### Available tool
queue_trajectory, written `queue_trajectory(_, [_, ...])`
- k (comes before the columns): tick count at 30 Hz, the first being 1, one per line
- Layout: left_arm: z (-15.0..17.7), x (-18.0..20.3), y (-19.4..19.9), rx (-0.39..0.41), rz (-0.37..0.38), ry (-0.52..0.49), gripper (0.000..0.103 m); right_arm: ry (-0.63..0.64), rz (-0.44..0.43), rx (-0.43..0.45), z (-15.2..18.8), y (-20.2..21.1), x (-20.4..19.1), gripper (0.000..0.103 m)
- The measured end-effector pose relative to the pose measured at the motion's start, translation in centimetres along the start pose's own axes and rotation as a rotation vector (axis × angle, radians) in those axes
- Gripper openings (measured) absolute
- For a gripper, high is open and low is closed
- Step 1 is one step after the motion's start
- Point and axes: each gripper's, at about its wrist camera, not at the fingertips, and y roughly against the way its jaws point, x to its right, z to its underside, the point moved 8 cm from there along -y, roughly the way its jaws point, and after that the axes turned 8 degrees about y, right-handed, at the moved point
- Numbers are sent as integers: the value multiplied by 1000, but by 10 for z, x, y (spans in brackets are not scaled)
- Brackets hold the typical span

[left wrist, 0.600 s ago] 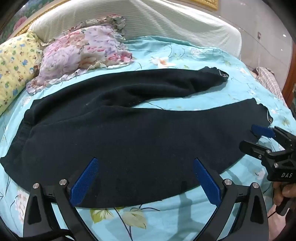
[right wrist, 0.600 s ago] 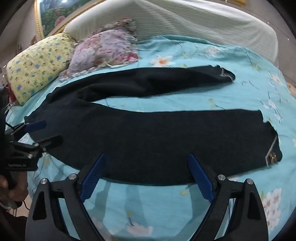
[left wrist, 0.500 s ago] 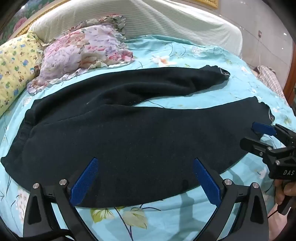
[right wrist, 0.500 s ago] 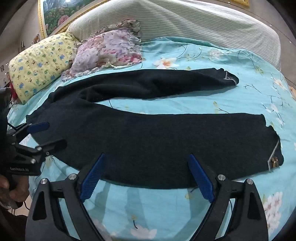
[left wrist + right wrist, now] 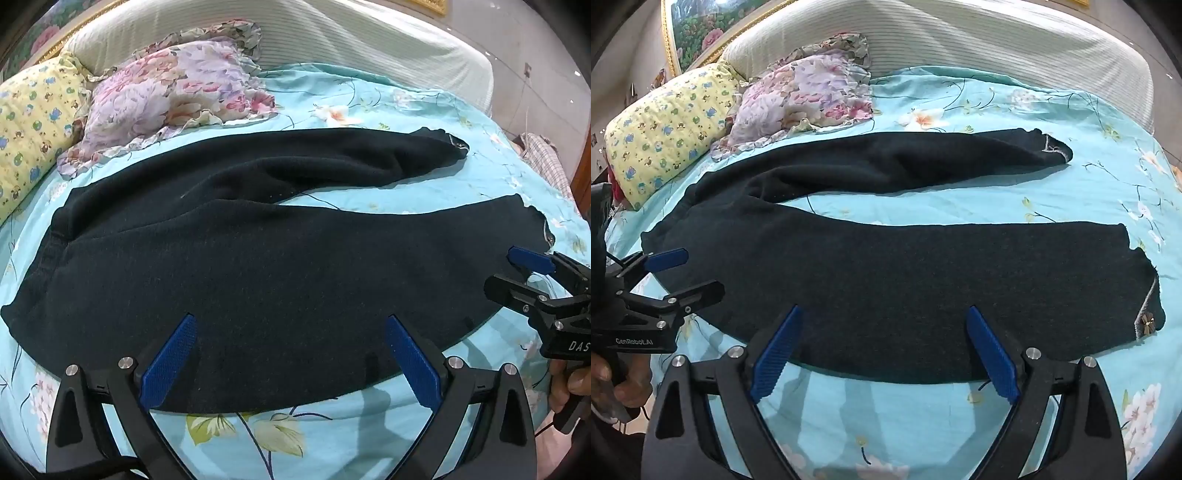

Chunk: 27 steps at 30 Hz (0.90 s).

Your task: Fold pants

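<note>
Your pants point(image 5: 288, 266) lie flat, black, legs spread apart; your left gripper point(image 5: 291, 354) and right gripper point(image 5: 886, 350) gape wide, holding nothing.

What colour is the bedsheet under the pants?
The bedsheet is light turquoise with a floral print, clearest in the right wrist view.

Your left wrist camera looks forward between the spread fingers of the left gripper point(image 5: 291, 354), low and close over the near edge of the pants point(image 5: 280, 266). Your right wrist camera does likewise from the right gripper point(image 5: 884, 349). Both face the pillows point(image 5: 805, 96) ahead. Each view catches the other gripper at its side, and both share the whole pants.
</note>
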Motion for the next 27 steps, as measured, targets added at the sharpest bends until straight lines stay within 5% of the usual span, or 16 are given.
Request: queue_trajectory(27, [-1,1,-2,2,1,-5,102,-35,-21,5,0,-1,-2,90])
